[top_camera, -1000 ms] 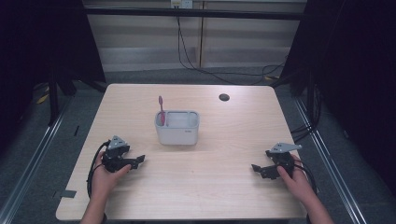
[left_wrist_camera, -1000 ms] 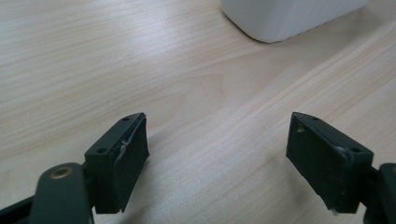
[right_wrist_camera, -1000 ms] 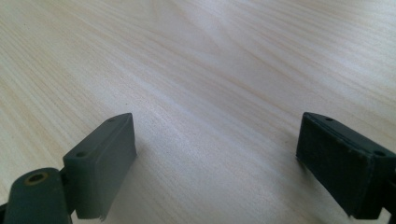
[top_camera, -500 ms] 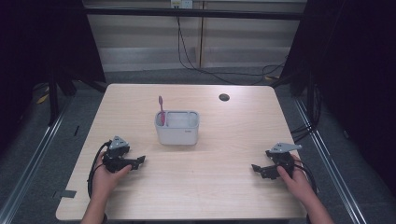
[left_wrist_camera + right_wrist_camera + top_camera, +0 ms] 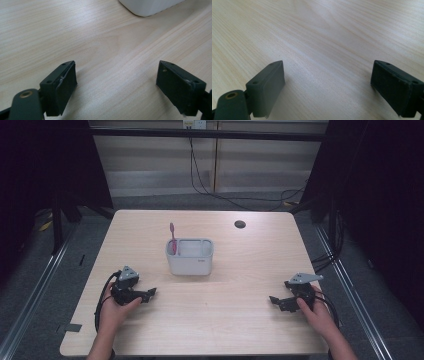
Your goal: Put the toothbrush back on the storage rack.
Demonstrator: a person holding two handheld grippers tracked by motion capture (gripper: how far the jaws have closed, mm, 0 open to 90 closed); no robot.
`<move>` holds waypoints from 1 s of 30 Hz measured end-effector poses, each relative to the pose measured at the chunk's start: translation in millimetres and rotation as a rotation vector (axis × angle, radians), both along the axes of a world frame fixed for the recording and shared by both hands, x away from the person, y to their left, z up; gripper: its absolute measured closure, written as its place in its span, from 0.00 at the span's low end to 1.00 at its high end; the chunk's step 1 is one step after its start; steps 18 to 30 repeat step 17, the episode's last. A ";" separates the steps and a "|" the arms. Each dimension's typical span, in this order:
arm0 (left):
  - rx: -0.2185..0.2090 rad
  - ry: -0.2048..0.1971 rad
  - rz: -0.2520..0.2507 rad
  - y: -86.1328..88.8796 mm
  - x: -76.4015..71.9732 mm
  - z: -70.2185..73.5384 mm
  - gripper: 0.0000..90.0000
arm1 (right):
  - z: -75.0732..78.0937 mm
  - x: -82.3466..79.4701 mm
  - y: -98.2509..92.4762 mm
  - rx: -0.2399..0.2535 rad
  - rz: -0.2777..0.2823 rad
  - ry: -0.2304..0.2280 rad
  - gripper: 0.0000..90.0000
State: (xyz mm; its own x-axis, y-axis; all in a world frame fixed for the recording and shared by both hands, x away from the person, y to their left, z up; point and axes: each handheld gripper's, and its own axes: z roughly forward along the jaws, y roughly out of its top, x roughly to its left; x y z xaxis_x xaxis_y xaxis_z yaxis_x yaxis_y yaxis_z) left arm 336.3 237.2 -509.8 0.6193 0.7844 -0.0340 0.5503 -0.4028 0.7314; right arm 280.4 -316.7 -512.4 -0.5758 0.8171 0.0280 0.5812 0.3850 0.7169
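White plastic caddy [image 5: 190,262], pink toothbrush [image 5: 173,237] upright inside

**Caddy and toothbrush at mid-table**

I see a white caddy [image 5: 190,257] standing upright near the middle of the wooden table, slightly toward the far side. It is a rounded rectangular tub with an inner divider making compartments. A pink toothbrush [image 5: 173,237] stands in its left compartment, nearly upright, its top rising above the rim. In my left gripper view, the caddy's [image 5: 150,6] rounded white base sits on the wood.

white caddy [image 5: 190,262], pink toothbrush [image 5: 173,236], pale woodgrain table [image 5: 240,320]
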 end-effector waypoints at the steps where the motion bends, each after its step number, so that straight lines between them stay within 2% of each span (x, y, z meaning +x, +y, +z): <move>1: 0.000 0.000 0.002 -0.6 -0.2 -0.1 0.17 | 0.0 0.0 0.0 0.000 0.000 0.000 0.13; 5: 0.003 -0.004 0.008 -2.3 -0.8 -0.6 0.17 | 0.0 0.0 0.0 0.000 0.000 0.000 0.13; 7: 0.020 -0.003 -0.004 -1.5 -0.5 0.0 0.17 | 0.0 0.1 0.0 -0.001 0.001 -0.001 0.13; 30: 0.020 -0.003 -0.004 -1.5 -0.5 0.0 0.17 | 0.0 0.0 0.0 0.000 0.000 0.000 0.13</move>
